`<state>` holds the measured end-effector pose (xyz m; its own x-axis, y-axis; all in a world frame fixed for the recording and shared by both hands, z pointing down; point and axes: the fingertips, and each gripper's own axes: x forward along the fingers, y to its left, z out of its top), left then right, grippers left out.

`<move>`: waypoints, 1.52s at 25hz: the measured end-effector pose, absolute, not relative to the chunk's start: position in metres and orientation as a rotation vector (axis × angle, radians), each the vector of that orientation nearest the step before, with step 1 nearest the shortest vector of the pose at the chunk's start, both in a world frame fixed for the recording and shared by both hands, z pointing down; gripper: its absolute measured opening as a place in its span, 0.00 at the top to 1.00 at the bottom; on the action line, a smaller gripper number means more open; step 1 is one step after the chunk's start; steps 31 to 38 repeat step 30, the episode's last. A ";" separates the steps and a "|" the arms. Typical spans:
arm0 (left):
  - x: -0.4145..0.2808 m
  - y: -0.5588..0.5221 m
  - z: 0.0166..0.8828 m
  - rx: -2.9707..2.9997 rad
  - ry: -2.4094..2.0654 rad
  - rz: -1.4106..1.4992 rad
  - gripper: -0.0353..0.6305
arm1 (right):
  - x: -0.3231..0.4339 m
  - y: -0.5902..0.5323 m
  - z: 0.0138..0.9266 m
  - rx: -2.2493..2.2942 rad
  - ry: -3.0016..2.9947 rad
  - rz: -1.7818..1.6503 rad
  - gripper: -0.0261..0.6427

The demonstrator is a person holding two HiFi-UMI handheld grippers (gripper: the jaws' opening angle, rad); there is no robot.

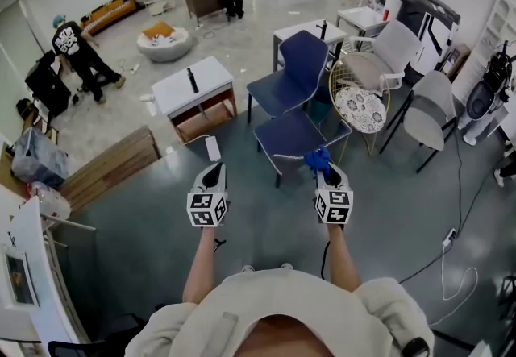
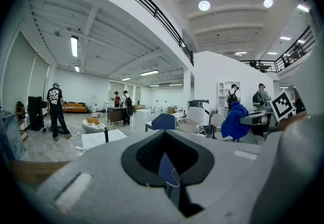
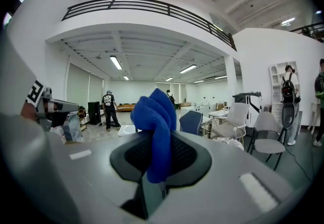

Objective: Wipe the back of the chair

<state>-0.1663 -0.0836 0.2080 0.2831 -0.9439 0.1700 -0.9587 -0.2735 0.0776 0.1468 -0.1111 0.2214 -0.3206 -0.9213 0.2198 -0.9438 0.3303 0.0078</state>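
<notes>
R gripper (image 1: 324, 173) pinches a bunched bright-blue fabric cloth (image 1: 316, 159). Most of it stands proud of the jaws, which I judge leaves a free pad for wiping. L gripper (image 1: 213, 175) has its jaws pressed together on nothing and is held beside the R, near the person. The dark-blue padded chair (image 1: 282, 93) stands beyond on the grey floor (image 1: 161, 226) w/ its upright back (image 1: 304, 60) on the far side, apart from the cloth; no contact seen, so the wiping stage can't be fixed.
</notes>
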 end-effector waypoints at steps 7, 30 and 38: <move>-0.166 -0.079 0.211 2.383 -1.765 0.143 0.94 | 0.141 -0.104 0.218 1.703 -2.409 0.174 0.87; -0.159 -0.068 0.219 2.380 -1.740 0.136 0.94 | 0.129 -0.087 0.225 1.668 -2.411 0.185 0.87; -0.159 -0.068 0.219 2.380 -1.740 0.136 0.94 | 0.129 -0.087 0.225 1.668 -2.411 0.185 0.87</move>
